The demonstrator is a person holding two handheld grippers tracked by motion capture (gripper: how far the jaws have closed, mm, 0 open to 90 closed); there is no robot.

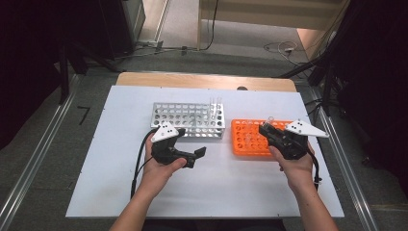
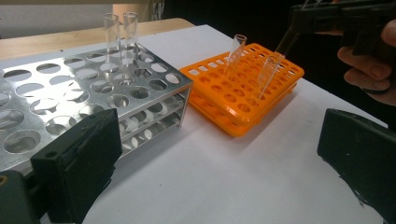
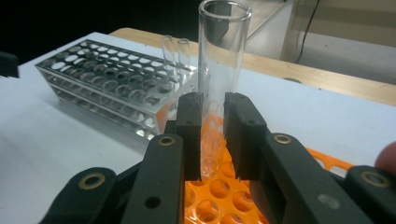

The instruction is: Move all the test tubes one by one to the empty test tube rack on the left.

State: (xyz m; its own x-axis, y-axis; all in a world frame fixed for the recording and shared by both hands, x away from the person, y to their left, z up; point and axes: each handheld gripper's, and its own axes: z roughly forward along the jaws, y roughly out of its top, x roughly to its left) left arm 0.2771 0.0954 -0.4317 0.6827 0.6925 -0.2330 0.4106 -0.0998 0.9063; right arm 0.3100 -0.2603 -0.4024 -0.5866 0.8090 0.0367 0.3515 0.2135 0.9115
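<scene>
Right gripper view: right gripper [image 3: 212, 140] clamped on clear glass test tube [image 3: 219, 70] above orange plastic rack [image 3: 219, 196]; left gripper [image 2: 219, 158] jaws apart, silver metal rack [image 3: 107, 84] at ten o'clock.

White table [image 1: 120, 192]: silver tube rack [image 1: 188, 120] beside orange tube rack [image 1: 250, 139], near far edge.

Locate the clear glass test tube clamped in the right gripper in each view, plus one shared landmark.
High view: clear glass test tube right of centre, above the orange plastic rack, at the right gripper tips.
Left gripper view: upper right, slanting down from the jaws to the orange rack.
Right gripper view: centre, upright between the two black jaws.
Shared landmark: silver metal rack holding two tubes.
</scene>
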